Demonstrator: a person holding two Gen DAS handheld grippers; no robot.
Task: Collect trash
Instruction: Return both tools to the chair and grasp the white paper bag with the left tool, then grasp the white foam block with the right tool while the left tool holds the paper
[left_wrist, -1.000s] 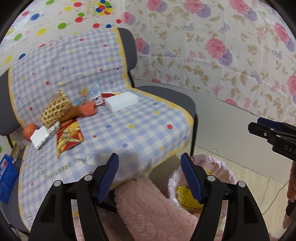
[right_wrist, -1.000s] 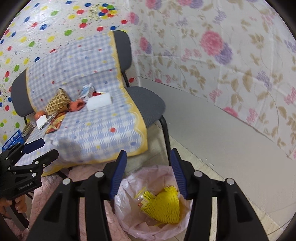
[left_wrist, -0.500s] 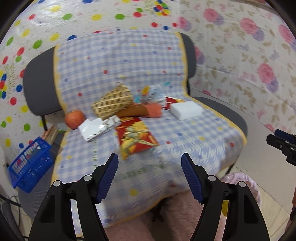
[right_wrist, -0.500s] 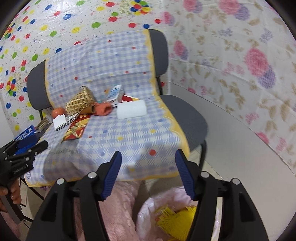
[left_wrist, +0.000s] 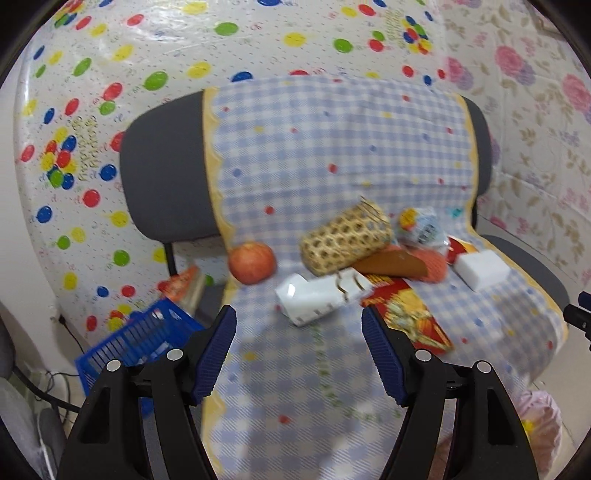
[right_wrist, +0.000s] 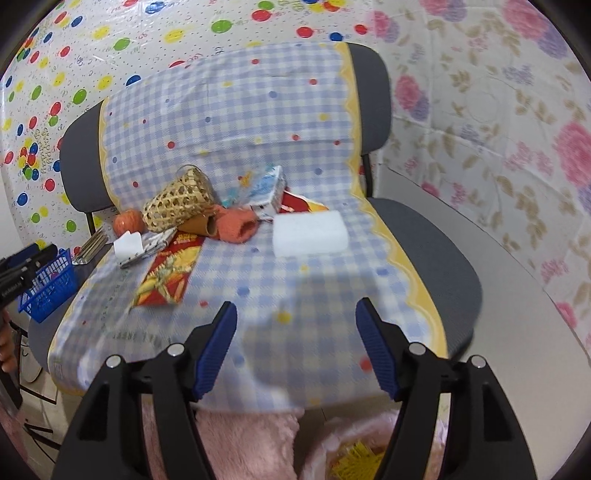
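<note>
Litter lies on a chair draped in a checked cloth (right_wrist: 295, 122): a red snack wrapper (left_wrist: 406, 314) (right_wrist: 171, 266), a white foam block (left_wrist: 482, 267) (right_wrist: 308, 234), a crumpled carton (right_wrist: 269, 192), a white box (left_wrist: 321, 295) and an orange knit piece (right_wrist: 238, 225). A woven basket (left_wrist: 345, 238) and an apple (left_wrist: 251, 262) lie among them. My left gripper (left_wrist: 297, 332) hangs open above the seat's front, short of the white box. My right gripper (right_wrist: 295, 321) hovers over the seat's front edge, its jaws opening with nothing between them.
A pink-lined trash bag (right_wrist: 354, 454) holding yellow netting sits on the floor below the seat's front right, beside a pink fluffy rug (right_wrist: 240, 443). A blue plastic basket (left_wrist: 136, 343) stands left of the chair. Patterned walls close in behind and to the right.
Both views have swung away from the trash bag and up onto the chair seat. The right jaws have spread wider. The left jaws stay as wide as before.
</note>
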